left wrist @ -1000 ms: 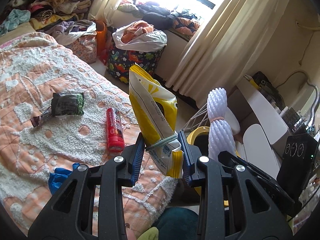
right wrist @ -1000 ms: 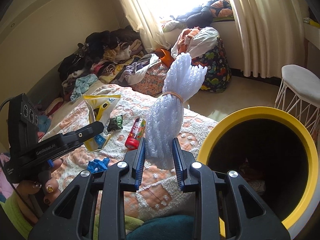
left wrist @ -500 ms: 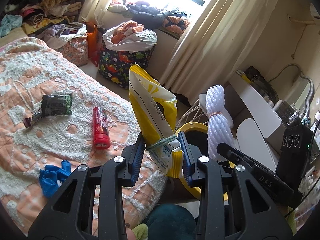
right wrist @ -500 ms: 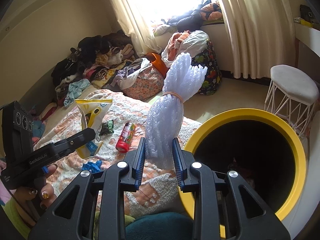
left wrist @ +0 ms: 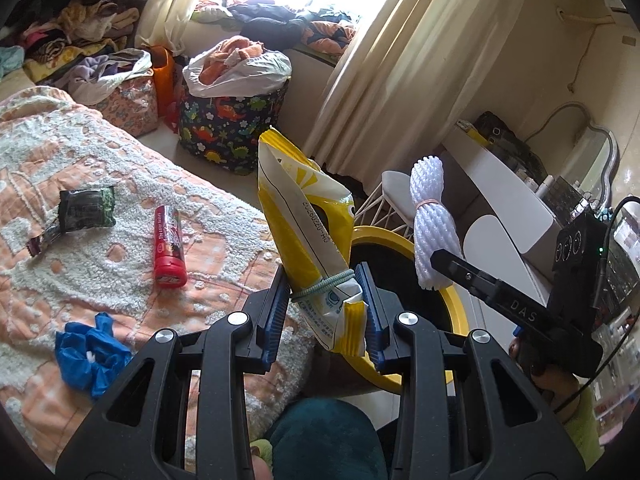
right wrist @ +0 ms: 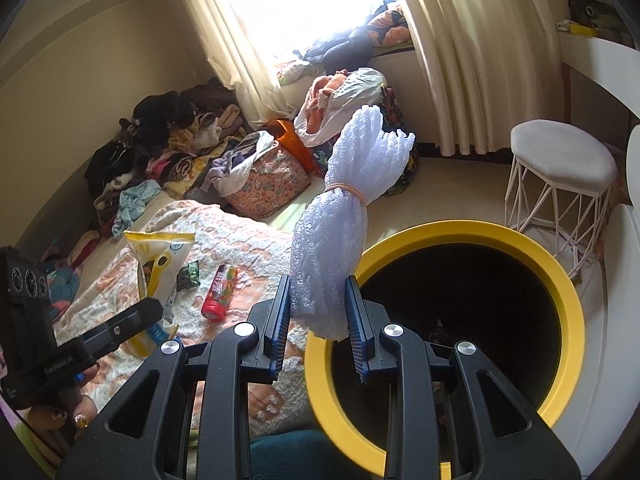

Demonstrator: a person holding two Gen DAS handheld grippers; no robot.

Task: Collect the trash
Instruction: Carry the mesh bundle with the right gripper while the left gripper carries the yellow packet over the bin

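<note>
Between the fingers of my left gripper (left wrist: 323, 304) sits a yellow snack bag (left wrist: 308, 232), clamped near its lower end where a green rubber band circles it, its top standing up and tilted left. My right gripper (right wrist: 318, 314) is clenched on a white foam net bundle (right wrist: 344, 216), held upright at the near-left rim of the yellow bin (right wrist: 560, 280). Left of the bin lies the bed (left wrist: 72, 160), and on its cover I see a red tube (left wrist: 170, 246), a dark green wrapper (left wrist: 86, 210) and a crumpled blue bag (left wrist: 90, 350), well apart from both grippers. A white stool (right wrist: 562, 160) stands behind the bin.
</note>
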